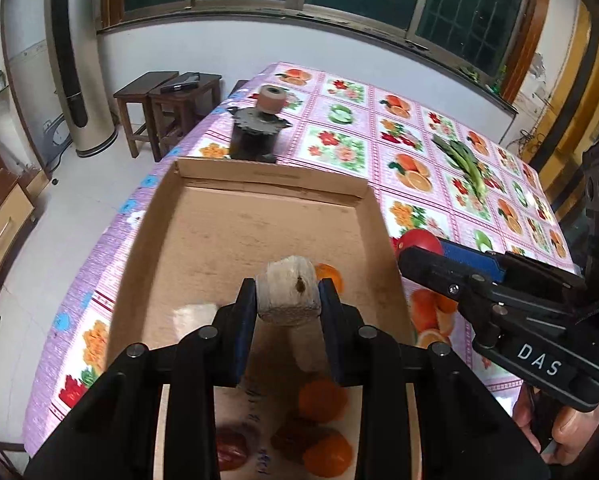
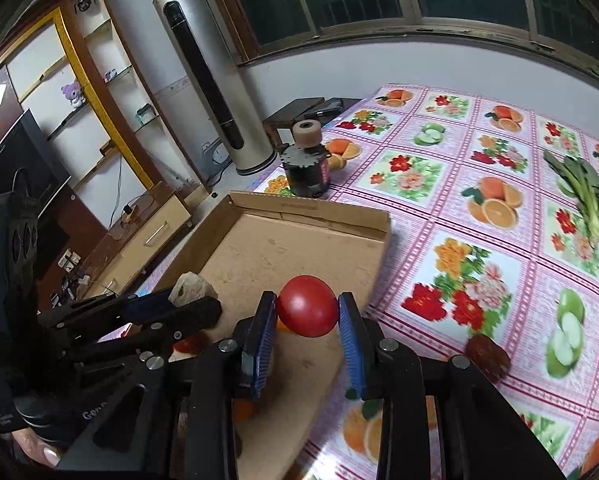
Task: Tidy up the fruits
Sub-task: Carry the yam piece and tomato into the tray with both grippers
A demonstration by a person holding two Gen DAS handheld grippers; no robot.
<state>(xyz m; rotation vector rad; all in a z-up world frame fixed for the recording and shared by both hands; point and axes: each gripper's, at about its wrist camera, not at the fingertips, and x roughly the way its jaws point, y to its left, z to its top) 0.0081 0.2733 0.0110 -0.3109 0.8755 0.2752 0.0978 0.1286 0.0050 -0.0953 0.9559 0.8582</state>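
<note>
Both grippers are loaded: the left gripper (image 1: 287,300) clamps a pale fibrous chunk (image 1: 288,294) over the cardboard box (image 1: 275,184), the right gripper (image 2: 307,312) a red tomato (image 2: 307,306) at the box's 3 o'clock rim. Oranges (image 1: 323,398) already lie inside; neither held piece is dropped, and a brown fruit (image 2: 488,354) waits on the tablecloth (image 2: 479,128).

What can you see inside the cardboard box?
Inside the cardboard box lie several orange fruits, a red piece and a pale chunk. The far half of its floor is bare. The left gripper covers part of the near end.
</note>
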